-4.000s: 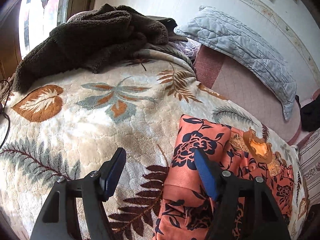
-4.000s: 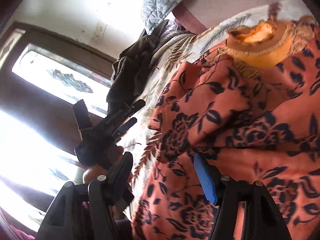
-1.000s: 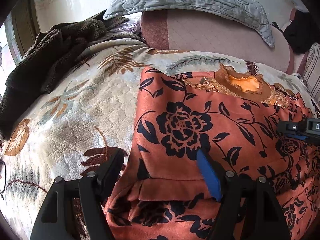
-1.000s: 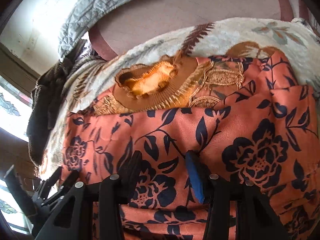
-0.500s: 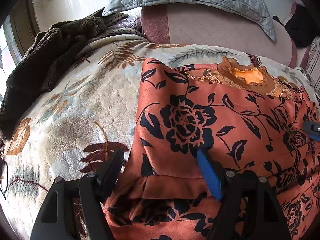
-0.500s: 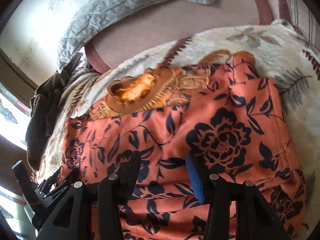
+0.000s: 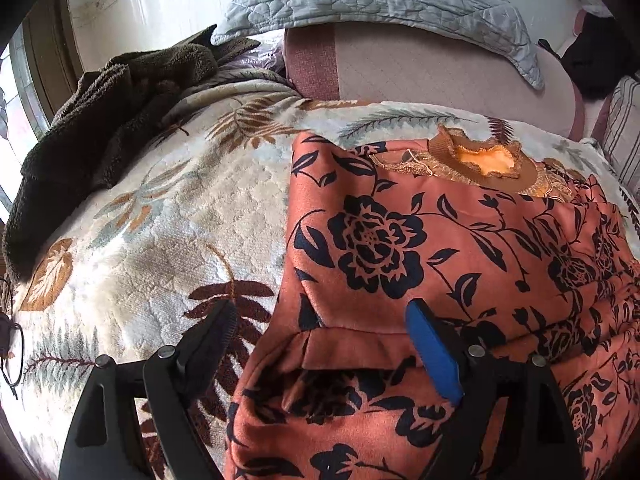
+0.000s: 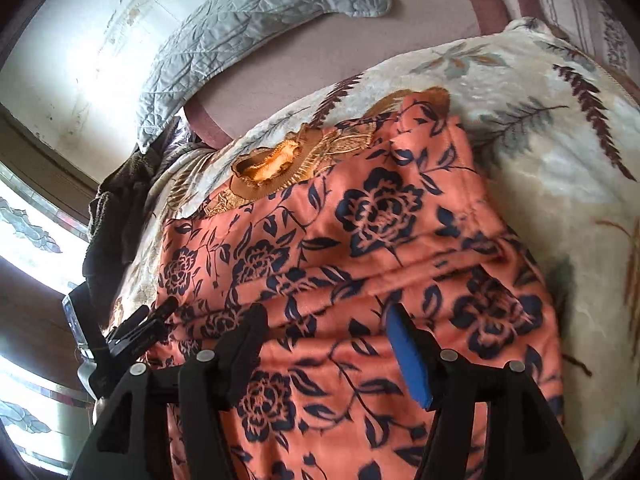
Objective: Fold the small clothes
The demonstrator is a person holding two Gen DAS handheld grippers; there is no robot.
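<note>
An orange top with dark blue flowers (image 7: 420, 248) lies on the leaf-patterned blanket (image 7: 168, 240), its gold ruffled collar (image 7: 484, 160) toward the pillows and both sleeves folded across the body. My left gripper (image 7: 320, 332) hovers over the top's left hem corner, jaws opening, one black pad off the cloth over the blanket, nothing pinched. In the right wrist view the same orange top (image 8: 360, 248) fills the middle. My right gripper (image 8: 324, 332) hangs above its folded sleeves, jaws opening, and the pads press on nothing. The left gripper's tool (image 8: 132, 332) shows at the left edge.
A dark brown fleece (image 7: 104, 120) is heaped at the blanket's far left. A grey quilted pillow (image 7: 380, 0) lies on a pink bolster (image 7: 420, 68) at the head. Glasses (image 7: 12, 352) lie at the left edge. A window (image 8: 28, 248) is to the left.
My right gripper has let go and drawn back to the right and up, leaving the right sleeve folded over the body. Both pairs of jaws have widened. The left gripper has stayed put.
</note>
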